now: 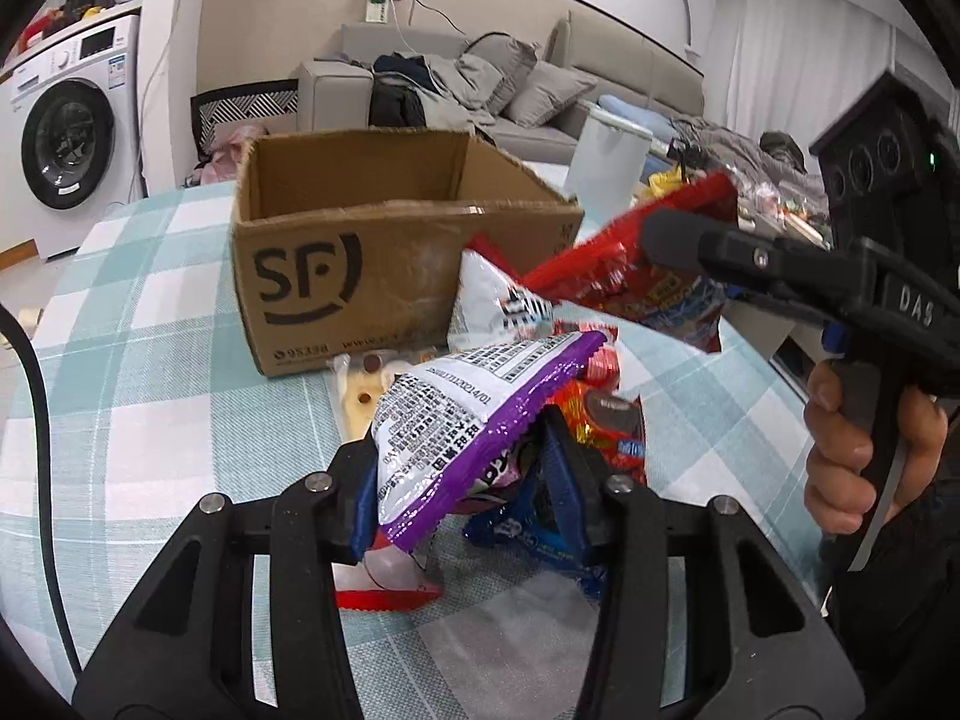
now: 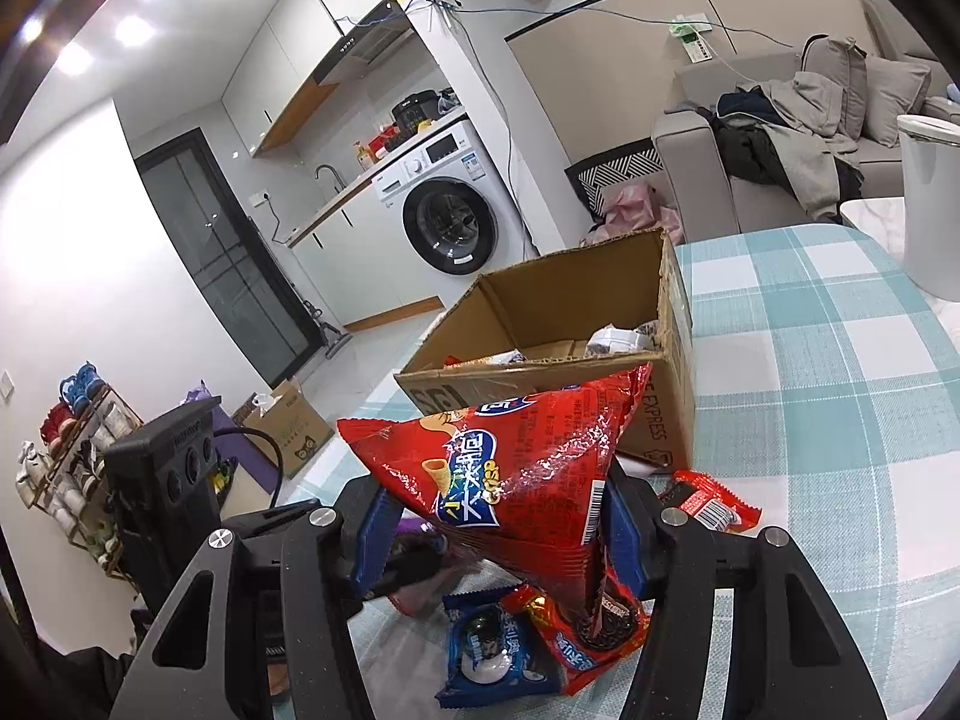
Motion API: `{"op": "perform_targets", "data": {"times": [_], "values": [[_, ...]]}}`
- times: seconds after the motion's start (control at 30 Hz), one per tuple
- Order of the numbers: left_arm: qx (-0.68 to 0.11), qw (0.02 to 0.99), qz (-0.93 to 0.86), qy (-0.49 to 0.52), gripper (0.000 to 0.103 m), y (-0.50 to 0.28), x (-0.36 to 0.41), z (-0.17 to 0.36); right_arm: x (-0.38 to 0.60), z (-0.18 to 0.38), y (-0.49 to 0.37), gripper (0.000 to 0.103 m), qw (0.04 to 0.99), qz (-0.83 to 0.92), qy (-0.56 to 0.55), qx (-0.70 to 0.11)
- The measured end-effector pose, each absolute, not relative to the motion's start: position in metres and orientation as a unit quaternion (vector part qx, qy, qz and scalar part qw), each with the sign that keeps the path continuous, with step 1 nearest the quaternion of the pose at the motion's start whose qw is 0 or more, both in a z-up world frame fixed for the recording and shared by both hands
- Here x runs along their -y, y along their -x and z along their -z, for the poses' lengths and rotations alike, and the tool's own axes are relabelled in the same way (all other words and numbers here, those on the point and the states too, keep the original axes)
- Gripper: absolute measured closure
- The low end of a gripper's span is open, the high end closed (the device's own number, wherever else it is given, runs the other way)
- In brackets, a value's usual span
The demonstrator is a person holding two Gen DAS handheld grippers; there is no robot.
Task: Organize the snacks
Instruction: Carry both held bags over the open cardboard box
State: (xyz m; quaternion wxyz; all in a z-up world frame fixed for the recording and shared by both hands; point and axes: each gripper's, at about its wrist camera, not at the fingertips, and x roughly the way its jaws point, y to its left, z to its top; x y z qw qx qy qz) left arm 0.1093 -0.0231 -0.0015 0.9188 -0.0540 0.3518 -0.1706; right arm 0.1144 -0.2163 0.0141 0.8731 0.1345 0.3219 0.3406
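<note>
Brown cardboard box [image 1: 360, 276] with black lettering – red snack bag [image 2: 516, 480], purple-and-white packet [image 1: 474, 420] – on a teal-and-white checked worktop [image 1: 150, 360].

Red chip bag [image 2: 528, 474] and purple bag [image 1: 474, 420] held aloft — open cardboard box [image 1: 384, 240] behind.

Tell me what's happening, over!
Left gripper shut on purple-and-white snack bag. Right gripper shut on red chip bag. Open brown cardboard box ahead, path clear. Loose snack packets on checked tablecloth.
</note>
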Motion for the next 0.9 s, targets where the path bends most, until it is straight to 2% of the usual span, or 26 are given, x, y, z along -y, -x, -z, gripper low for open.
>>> {"op": "perform_targets", "data": {"times": [0.9], "values": [[-0.287, 0.946, 0.128, 0.076, 0.060, -0.129, -0.019, -0.075, 0.214, -0.043, -0.121, 0.043, 0.881, -0.337, -0.137, -0.302]]}}
